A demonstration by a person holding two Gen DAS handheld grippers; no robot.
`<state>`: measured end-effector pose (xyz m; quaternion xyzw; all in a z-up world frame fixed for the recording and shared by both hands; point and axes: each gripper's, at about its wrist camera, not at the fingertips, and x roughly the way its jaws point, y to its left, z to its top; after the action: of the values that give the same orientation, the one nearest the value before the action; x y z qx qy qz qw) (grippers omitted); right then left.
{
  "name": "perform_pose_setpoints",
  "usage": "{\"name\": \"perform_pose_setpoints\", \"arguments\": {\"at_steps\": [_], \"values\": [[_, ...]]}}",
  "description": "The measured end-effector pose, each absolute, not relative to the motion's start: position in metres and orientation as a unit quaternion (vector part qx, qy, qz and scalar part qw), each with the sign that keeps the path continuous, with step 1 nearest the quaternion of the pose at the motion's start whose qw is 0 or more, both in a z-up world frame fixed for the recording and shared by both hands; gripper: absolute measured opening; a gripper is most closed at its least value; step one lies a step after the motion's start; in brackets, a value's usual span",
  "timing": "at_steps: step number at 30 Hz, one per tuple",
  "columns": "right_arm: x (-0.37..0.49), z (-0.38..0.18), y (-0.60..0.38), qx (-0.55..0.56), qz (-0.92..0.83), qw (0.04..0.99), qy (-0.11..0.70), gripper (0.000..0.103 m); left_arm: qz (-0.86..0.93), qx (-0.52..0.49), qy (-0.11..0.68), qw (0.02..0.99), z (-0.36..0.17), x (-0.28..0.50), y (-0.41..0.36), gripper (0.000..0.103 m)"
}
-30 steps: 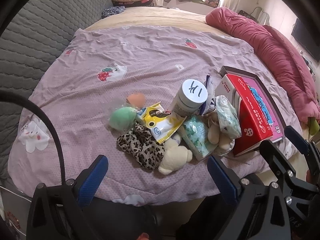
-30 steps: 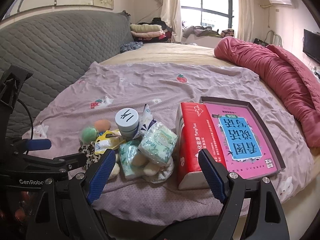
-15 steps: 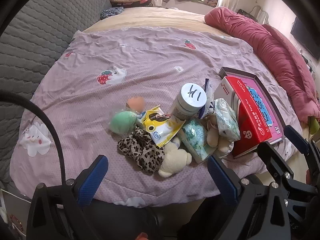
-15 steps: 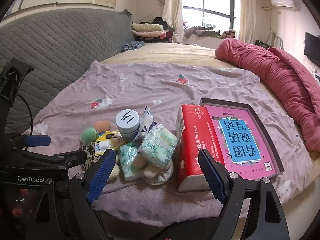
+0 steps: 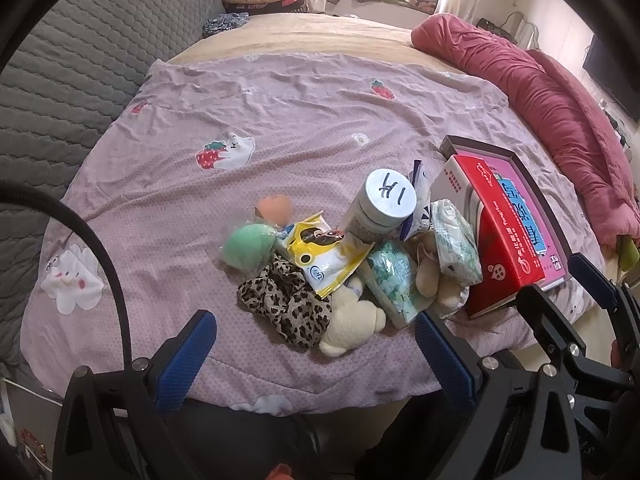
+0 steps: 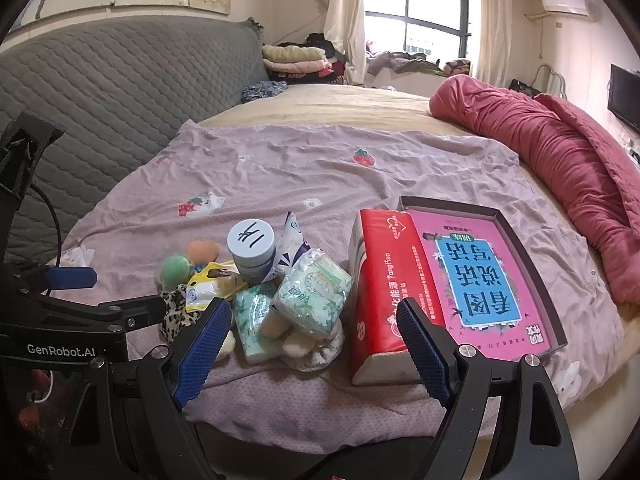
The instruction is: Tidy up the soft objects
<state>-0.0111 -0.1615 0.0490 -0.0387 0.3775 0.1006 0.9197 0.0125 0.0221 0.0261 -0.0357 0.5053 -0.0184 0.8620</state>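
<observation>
Your left wrist view looks steeply down from the bed's (image 5: pixel 280 128) near edge, close over the leopard scrunchie (image 5: pixel 286 300). Your right wrist view sits lower and flatter, facing the window (image 6: pixel 436 12). Both share the white-lidded jar (image 5: pixel 386 204) and red tissue pack (image 6: pixel 386 280).

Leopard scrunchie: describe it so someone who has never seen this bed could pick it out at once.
On the purple sheet, find the pile left of the red tissue pack. The scrunchie lies at the pile's near left corner, below the green ball and beside the cream plush. It alone has brown-and-black leopard spots.
</observation>
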Motion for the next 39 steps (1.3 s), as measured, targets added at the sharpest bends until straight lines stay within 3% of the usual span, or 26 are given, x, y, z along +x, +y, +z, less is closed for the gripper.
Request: {"name": "perform_pose_setpoints", "arguments": {"at_steps": [17,33,39], "values": [[0.01,0.019,-0.149,-0.059,0.11,0.904,0.408,0.085,0.006,-0.08,0.533,0.842,-0.003,0.03,0.06,0.1],[0.041,-0.011,-0.141,-0.095,0.104,0.895,0.424,0.085,0.018,-0.122,0.57,0.812,-0.054,0.1,0.104,0.1],[0.05,-0.015,-0.141,-0.1,0.111,0.891,0.428,0.085,-0.006,-0.125,0.583,0.803,-0.071,0.123,0.103,0.086]]}}
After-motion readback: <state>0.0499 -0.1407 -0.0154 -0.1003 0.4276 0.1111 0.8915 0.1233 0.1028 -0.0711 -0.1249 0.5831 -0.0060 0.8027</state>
